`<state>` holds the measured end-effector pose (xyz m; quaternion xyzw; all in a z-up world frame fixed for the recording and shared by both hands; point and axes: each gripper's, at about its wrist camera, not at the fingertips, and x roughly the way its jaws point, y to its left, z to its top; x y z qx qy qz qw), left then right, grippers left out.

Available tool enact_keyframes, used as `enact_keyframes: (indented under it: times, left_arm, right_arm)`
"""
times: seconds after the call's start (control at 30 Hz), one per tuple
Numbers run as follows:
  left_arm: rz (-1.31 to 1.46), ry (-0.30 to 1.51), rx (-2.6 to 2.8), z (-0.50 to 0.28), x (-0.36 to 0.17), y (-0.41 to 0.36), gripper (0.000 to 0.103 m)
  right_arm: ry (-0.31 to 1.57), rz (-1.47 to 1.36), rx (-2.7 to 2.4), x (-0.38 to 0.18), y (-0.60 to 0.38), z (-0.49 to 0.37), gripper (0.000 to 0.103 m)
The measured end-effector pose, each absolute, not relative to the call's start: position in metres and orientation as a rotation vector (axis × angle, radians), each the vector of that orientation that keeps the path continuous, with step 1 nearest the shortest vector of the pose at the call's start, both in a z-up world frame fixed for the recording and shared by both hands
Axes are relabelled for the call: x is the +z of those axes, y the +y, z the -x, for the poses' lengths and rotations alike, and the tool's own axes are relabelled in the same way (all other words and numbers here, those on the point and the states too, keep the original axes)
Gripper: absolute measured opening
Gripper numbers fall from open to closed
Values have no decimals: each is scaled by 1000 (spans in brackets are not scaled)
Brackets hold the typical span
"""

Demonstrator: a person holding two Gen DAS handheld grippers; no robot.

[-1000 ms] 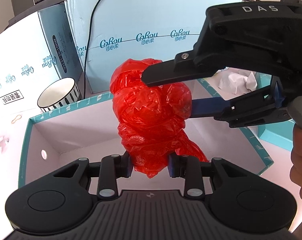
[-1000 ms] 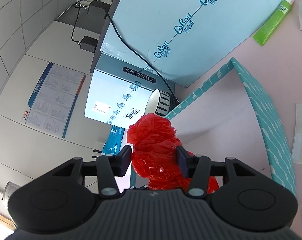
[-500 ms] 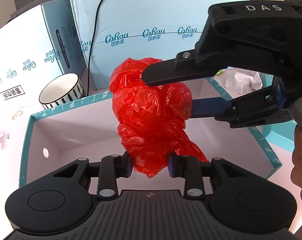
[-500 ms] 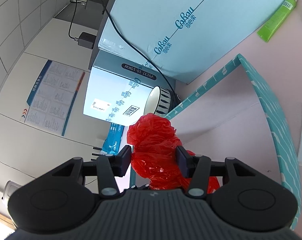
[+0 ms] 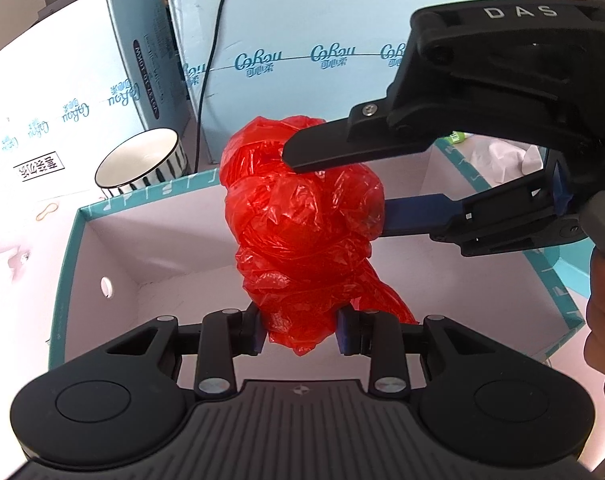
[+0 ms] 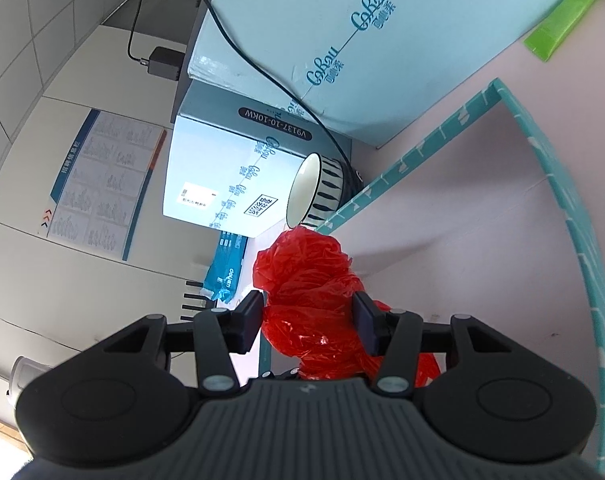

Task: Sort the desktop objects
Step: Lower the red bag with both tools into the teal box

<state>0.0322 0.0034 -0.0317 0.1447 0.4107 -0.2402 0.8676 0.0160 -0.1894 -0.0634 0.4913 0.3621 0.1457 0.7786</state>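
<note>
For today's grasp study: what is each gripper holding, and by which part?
Both hold the red plastic bag: the left gripper pinches its lower end, the right gripper clamps its upper bulge, above the teal box.

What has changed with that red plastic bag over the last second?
Very little: the view drifts slightly, so the hands shifted a touch. Both the left gripper and right gripper stay clamped on the red bag above the teal box.

"DAS" on right tool [image 5: 336, 184]; "V9137-10-10KW" on carton [image 6: 262, 132]
</note>
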Motion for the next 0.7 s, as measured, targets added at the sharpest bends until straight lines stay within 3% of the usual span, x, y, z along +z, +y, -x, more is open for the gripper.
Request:
enact_keyframes:
  times: [0.7]
  left_arm:
    - [-324,943,-471,-39,-50,4,28]
  right_arm:
    - [857,-1063,261,-81,-178,-24,54]
